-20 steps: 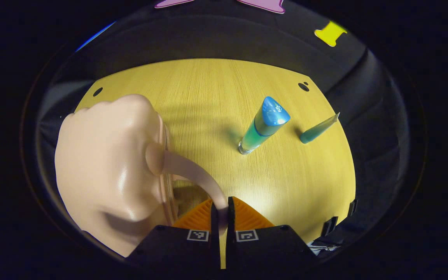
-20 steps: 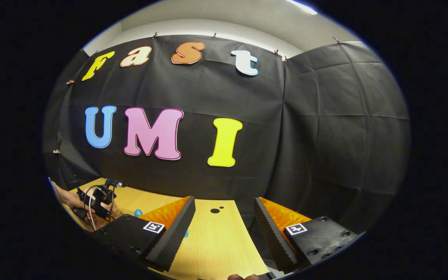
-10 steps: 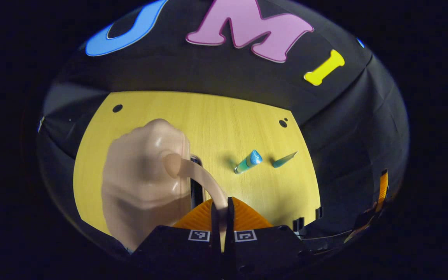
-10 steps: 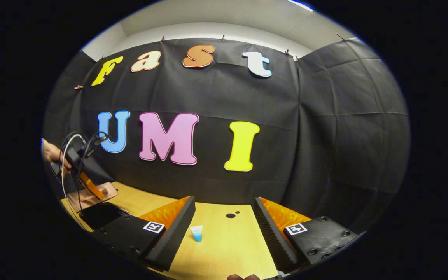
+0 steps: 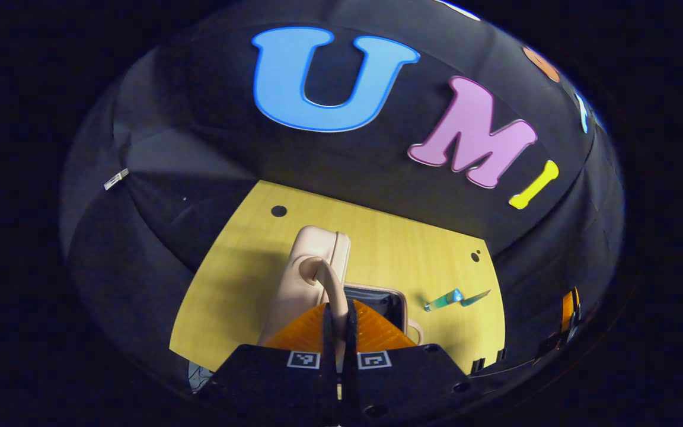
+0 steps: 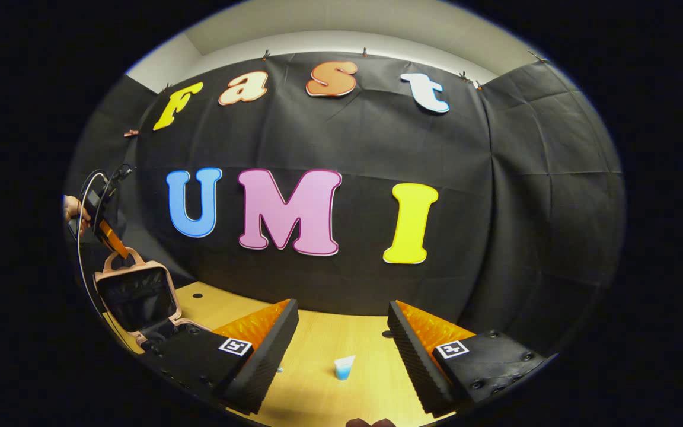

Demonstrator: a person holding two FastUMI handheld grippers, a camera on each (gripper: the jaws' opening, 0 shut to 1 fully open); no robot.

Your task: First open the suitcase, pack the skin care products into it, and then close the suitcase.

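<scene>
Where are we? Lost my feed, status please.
Left tool shut on pink suitcase handle, lid raised. Right tool open, idle. Teal tubes on wooden table, unpacked.

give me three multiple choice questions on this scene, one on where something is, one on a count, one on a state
1. What is the left gripper shut on?
A. a tube
B. the handle of the suitcase lid
C. the table edge

2. How many skin care tubes lie on the table beside the suitcase in the left gripper view?
A. two
B. four
C. none

3. What state is the suitcase in?
A. zipped shut
B. lying upside down
C. open, lid raised

Answers: 1 B, the fingers pinch the pink handle loop. 2 A, two teal tubes lie side by side. 3 C, the dark lining shows under the lifted lid.
</scene>
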